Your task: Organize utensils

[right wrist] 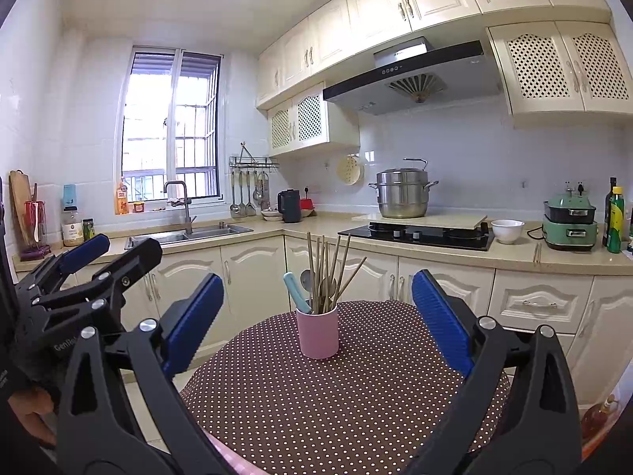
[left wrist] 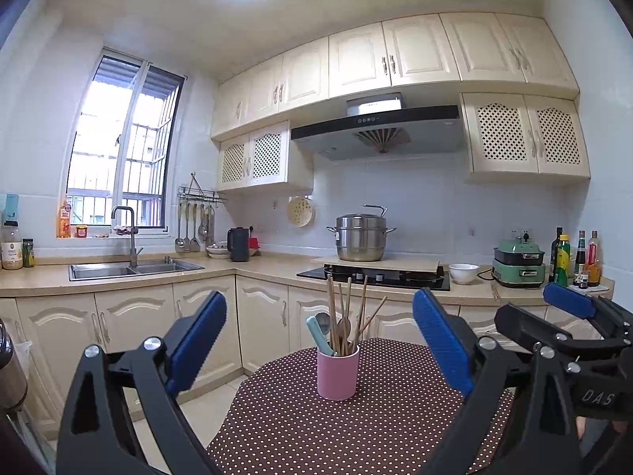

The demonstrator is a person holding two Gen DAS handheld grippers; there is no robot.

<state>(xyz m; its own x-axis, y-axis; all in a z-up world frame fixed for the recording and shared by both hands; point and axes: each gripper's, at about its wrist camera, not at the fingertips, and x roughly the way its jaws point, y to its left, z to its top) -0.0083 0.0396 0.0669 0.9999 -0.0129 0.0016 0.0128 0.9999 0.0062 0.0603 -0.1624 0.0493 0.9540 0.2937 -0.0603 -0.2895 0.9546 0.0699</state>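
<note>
Standing upright on the dotted tablecloth [left wrist: 316, 427], the pink cup [left wrist: 337, 372] holds chopsticks [left wrist: 348, 312] and spoons, at 12 o'clock from both grippers. Left gripper [left wrist: 319, 340]: jaws spread wide, grasping nothing. Right gripper [right wrist: 317, 316]: jaws likewise released, apart from the cup.

Steel steamer pot [left wrist: 361, 238] on a board over the black hob [left wrist: 376, 275]. White bowl [left wrist: 463, 273] and green cooker [left wrist: 519, 263] on the worktop [left wrist: 269, 267] to its right, then bottles [left wrist: 561, 255]. Sink [left wrist: 134, 269] under window [left wrist: 122, 158]. Ladles [left wrist: 194, 225] hang on rack; black kettle [left wrist: 238, 244] near the corner.
</note>
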